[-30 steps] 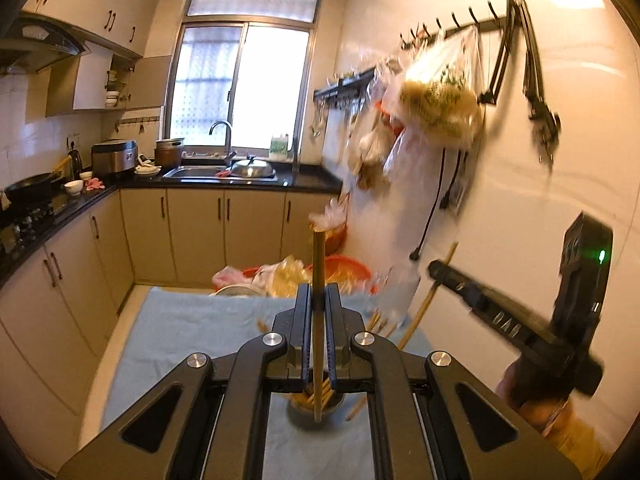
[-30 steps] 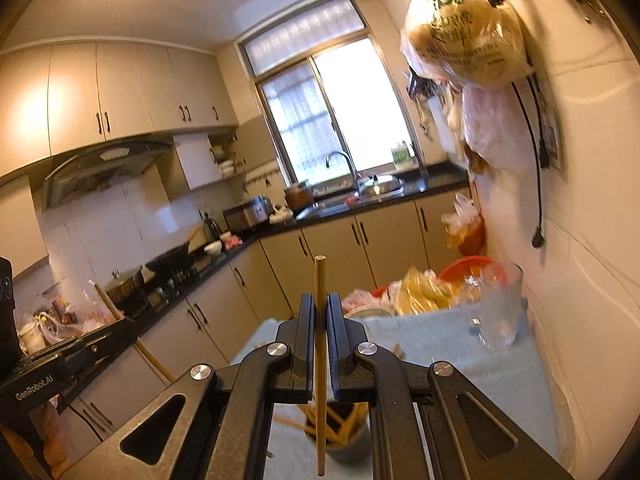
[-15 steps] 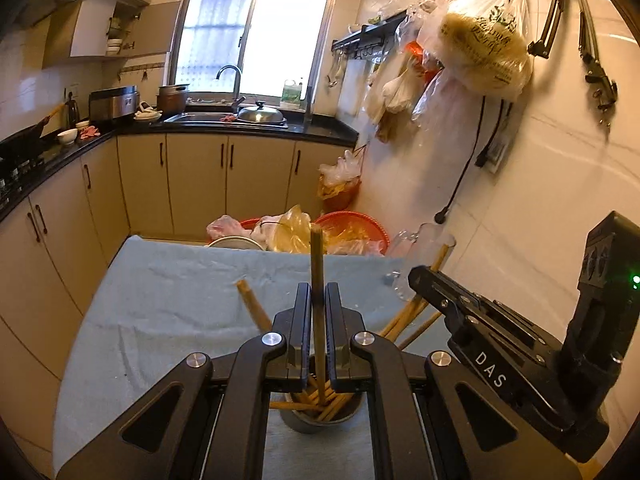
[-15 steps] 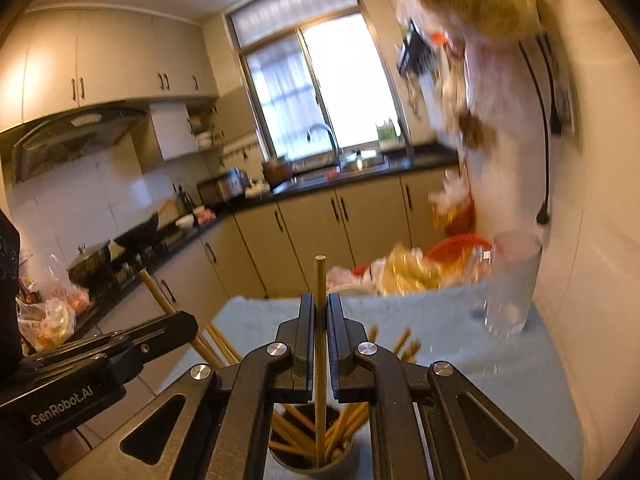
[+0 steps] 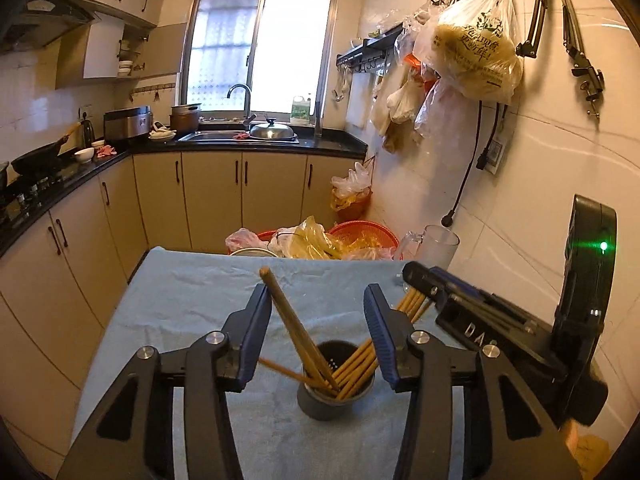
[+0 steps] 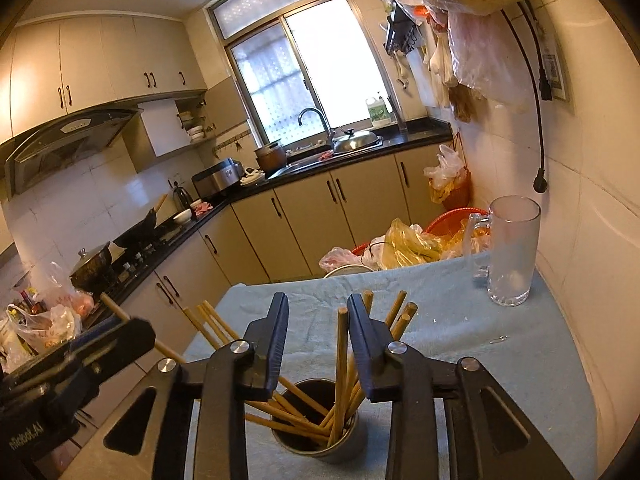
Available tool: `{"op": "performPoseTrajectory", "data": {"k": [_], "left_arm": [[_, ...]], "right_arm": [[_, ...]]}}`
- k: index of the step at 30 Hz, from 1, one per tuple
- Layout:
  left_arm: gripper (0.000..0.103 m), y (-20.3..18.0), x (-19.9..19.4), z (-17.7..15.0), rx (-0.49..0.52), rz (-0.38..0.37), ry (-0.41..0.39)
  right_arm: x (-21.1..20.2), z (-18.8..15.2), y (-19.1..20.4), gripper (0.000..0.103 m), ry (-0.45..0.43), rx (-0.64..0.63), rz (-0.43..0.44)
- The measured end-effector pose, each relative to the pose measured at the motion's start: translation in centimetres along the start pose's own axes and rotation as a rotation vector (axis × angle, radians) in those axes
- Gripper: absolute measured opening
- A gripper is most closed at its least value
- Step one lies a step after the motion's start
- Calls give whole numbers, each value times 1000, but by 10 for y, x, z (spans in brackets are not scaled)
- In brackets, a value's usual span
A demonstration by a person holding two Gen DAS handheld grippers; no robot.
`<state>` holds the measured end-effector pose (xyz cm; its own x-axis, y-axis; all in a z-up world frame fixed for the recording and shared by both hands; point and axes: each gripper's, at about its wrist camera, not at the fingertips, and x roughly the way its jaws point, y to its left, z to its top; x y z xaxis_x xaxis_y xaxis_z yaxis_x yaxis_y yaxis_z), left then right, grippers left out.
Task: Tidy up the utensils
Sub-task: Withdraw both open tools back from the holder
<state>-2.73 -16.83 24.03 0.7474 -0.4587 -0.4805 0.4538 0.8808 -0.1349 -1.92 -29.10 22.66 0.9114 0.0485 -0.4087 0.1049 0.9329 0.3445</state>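
A round metal holder [image 5: 335,396] stands on the blue cloth, filled with several wooden chopsticks [image 5: 298,332] that lean outward. My left gripper [image 5: 318,296] is open just above the holder, with one chopstick leaning against its left finger. In the right wrist view the same holder [image 6: 320,436] sits below my right gripper [image 6: 318,304], which is open. A chopstick [image 6: 341,360] stands upright in the holder between its jaws, free of them. The right gripper body [image 5: 500,328] shows at the right of the left wrist view.
A frosted glass mug [image 6: 510,256] stands at the table's far right by the tiled wall. Plastic bags and red baskets [image 5: 320,240] crowd the table's far edge. Bags hang from wall hooks [image 5: 472,48]. The other gripper [image 6: 72,364] is at left.
Both grippers have opened and let go of their chopsticks, which now rest in the holder. Both grippers have come lower toward the holder.
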Motion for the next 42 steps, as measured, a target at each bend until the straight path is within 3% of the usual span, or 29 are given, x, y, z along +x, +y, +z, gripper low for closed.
{"op": "performPoseTrajectory", "data": {"k": [10, 17, 28, 31, 38, 42], "left_arm": [[58, 3, -44, -18, -43, 14, -5], [59, 11, -67, -29, -75, 28, -15], [65, 17, -87, -55, -83, 54, -16], [76, 16, -90, -68, -72, 95, -20], [98, 5, -108, -101, -5, 274, -124], [101, 5, -112, -110, -39, 269, -104]], "right_arm": [[-44, 2, 6, 43, -42, -4, -12], [-72, -2, 6, 50, -63, -7, -24], [-91, -30, -3, 54, -8, 0, -37], [-94, -47, -1, 58, 23, -12, -40], [-102, -91, 5, 65, 94, -107, -95], [-110, -106, 4, 67, 112, -103, -103]]}}
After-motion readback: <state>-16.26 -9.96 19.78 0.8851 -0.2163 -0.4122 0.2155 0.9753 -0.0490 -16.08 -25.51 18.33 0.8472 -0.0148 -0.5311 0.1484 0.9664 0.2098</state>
